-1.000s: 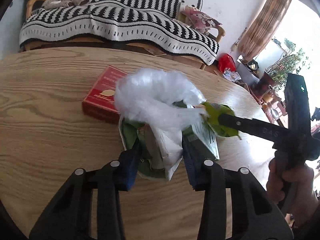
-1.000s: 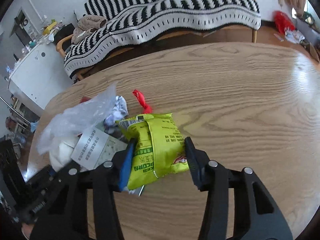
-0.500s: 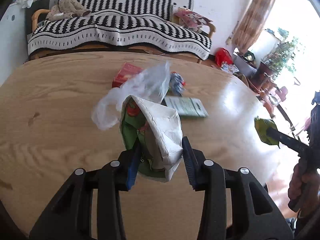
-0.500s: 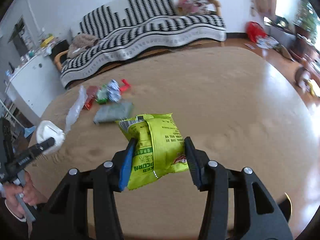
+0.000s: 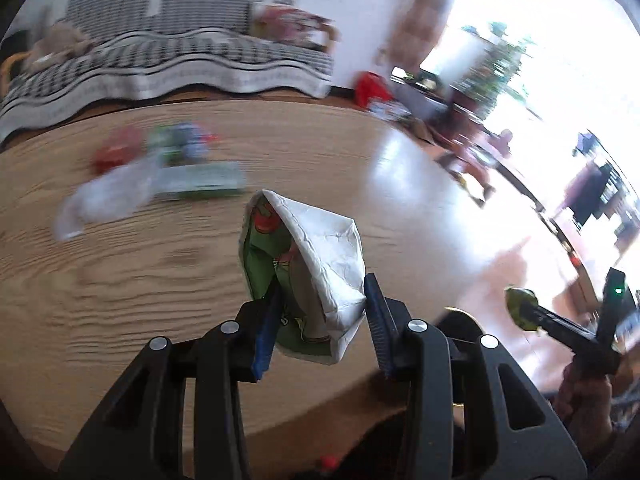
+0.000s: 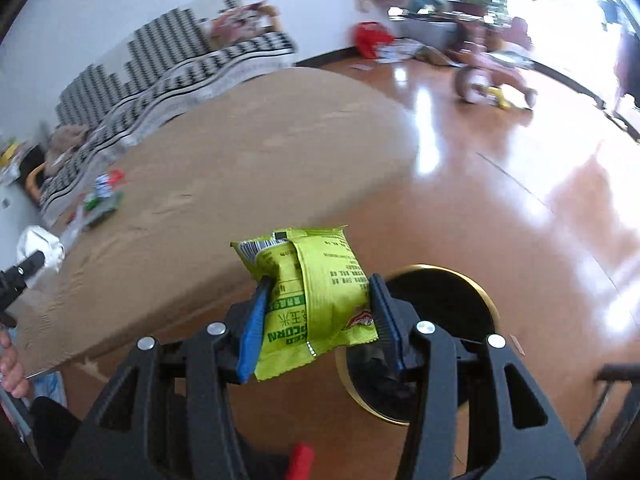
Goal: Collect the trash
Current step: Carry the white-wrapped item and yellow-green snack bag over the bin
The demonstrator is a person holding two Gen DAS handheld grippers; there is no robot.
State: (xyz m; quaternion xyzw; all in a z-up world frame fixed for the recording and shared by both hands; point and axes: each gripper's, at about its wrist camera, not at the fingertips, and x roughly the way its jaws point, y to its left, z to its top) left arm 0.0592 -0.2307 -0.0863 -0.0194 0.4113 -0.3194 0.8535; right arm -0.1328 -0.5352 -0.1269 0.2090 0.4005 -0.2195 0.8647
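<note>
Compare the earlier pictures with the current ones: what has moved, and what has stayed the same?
Both hand-held grippers have carried their trash away from the pile: the right hand-held gripper took the yellow-green snack bag past the table edge, over the round bin; the left hand-held gripper drew back with the white-and-green wrapper. Both grips and the leftover trash pile are unchanged.

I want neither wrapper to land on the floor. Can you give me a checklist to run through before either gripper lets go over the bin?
1. Right gripper clamped on the yellow-green snack bag: ok.
2. Left gripper clamped on the white crumpled wrapper: ok.
3. Snack bag over the round bin on the floor: ok, it appears right behind the bag.
4. White wrapper over the bin: not ok, it is over the wooden table near its edge.
5. Room inside the bin: cannot tell.
6. Table cleared: not ok, trash pile remains.
</note>
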